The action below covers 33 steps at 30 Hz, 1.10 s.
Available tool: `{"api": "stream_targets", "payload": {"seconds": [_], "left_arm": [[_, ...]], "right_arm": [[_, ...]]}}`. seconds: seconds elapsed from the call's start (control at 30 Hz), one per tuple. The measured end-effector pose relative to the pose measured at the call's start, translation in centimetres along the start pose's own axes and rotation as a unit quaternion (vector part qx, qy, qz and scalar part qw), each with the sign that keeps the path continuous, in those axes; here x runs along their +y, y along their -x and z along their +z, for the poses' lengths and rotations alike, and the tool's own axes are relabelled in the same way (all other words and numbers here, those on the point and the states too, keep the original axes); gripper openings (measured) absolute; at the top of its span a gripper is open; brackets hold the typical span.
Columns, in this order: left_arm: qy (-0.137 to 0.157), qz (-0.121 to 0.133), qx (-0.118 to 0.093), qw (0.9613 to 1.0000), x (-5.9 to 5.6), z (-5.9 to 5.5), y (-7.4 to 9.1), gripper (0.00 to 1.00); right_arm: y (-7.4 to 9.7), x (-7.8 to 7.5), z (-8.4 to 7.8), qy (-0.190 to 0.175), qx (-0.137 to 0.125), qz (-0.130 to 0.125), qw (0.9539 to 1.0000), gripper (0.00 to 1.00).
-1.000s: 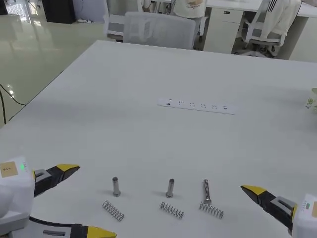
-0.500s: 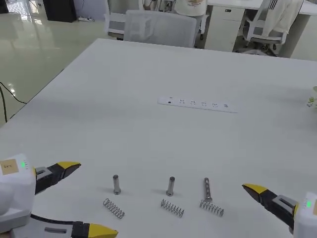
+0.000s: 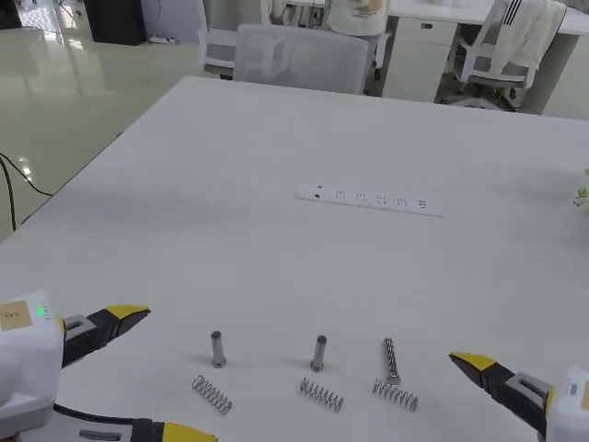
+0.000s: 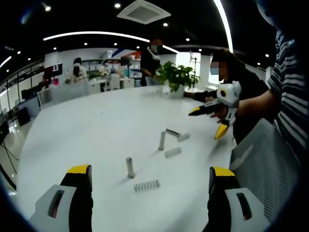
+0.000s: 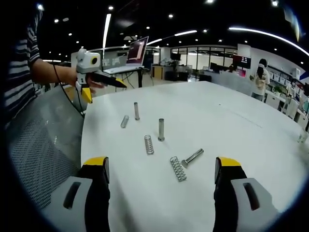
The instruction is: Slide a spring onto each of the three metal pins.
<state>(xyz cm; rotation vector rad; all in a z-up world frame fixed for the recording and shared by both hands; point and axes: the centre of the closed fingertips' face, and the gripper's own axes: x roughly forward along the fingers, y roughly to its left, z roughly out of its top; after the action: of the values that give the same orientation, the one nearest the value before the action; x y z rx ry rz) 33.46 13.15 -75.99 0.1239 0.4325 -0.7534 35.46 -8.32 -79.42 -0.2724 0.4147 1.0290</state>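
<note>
Count on and over the white bench point(image 3: 276, 129): two grippers, three metal pins, three springs, one power strip. At the near left corner, left gripper point(image 3: 179, 373): jaws spread wide, released, grasping nothing, aimed rightward along the near edge toward the row of parts. Next along that edge, left pin point(image 3: 217, 349): stands upright, long axis vertical. Just nearer the edge, left spring point(image 3: 212, 393): lies flat, long axis slanting from far left to near right, apart from its pin. Then middle pin point(image 3: 318, 353): upright as well, long axis vertical. In front of it, middle spring point(image 3: 321, 394): flat on the bench, same far-left-to-near-right slant, also apart from its pin. Then right pin point(image 3: 390, 359): down on its side, long axis running away from the near edge, far end leaning slightly left, near end close by the last spring; touching or not, cannot tell. Right spring point(image 3: 396, 396): flat, long axis almost parallel with the near edge, sloping only a little toward the right. All three springs off the pins. Farther in, toward the middle of the bench, power strip point(image 3: 368, 199): long axis roughly parallel with the near edge. At the near right corner, right gripper point(image 5: 162, 164): jaws wide apart, released, empty, pointing leftward at the row.
</note>
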Motion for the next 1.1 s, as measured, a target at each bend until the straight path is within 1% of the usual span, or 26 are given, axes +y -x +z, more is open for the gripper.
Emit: {"api": "stream_targets", "payload": {"seconds": [0.1, 0.17, 0.33, 0.43, 0.57, 0.73, 0.9, 0.93, 1.0, 1.07, 1.1], "left_arm": [[-0.001, 0.0, 0.003, 1.0, 0.1, -0.1, -0.1, 0.98], [0.0, -0.001, 0.001, 1.0, 0.2, 0.0, -0.1, 0.98], [-0.001, -0.005, 0.002, 1.0, 0.0, 0.0, -0.1, 0.98], [-0.001, -0.004, 0.003, 1.0, 0.1, 0.0, 0.0, 0.98], [0.001, -0.001, 0.002, 1.0, 0.4, -0.1, 0.2, 0.98], [0.001, 0.0, 0.002, 1.0, 0.3, 0.0, 0.1, 0.98], [0.0, -0.003, 0.005, 1.0, 0.1, -0.1, 0.0, 0.98], [0.001, -0.003, 0.004, 1.0, 0.0, -0.1, 0.0, 0.98], [0.002, -0.002, 0.004, 1.0, 0.0, -0.1, 0.0, 0.98], [0.003, -0.003, 0.005, 1.0, 0.0, -0.1, 0.1, 0.98], [0.003, -0.003, 0.006, 1.0, 0.0, -0.1, 0.1, 0.98]], "right_arm": [[-0.1, 0.0, 0.0, -0.002, 0.003, 0.002, 1.0, 0.89], [-0.1, -0.2, 0.2, -0.003, 0.003, 0.001, 1.0, 0.87], [-0.3, -0.9, 1.1, -0.021, -0.008, -0.005, 0.9997, 0.84], [-0.6, -1.0, 1.5, -0.028, -0.012, -0.002, 0.9995, 0.8], [-0.9, -1.4, 1.9, -0.023, -0.007, -0.004, 0.9997, 0.76], [-1.3, -2.2, 2.5, -0.031, -0.004, -0.012, 0.9995, 0.69], [-2.0, -3.4, 2.4, -0.062, 0.016, -0.017, 0.9978, 0.5], [-2.2, -3.9, 2.4, -0.07, 0.02, -0.022, 0.9971, 0.48], [-2.6, -4.7, 2.5, -0.08, 0.025, -0.032, 0.996, 0.44], [-3.0, -5.2, 2.6, -0.095, 0.024, -0.039, 0.9944, 0.44], [-3.3, -5.6, 2.6, -0.112, 0.025, -0.042, 0.9925, 0.43]]}}
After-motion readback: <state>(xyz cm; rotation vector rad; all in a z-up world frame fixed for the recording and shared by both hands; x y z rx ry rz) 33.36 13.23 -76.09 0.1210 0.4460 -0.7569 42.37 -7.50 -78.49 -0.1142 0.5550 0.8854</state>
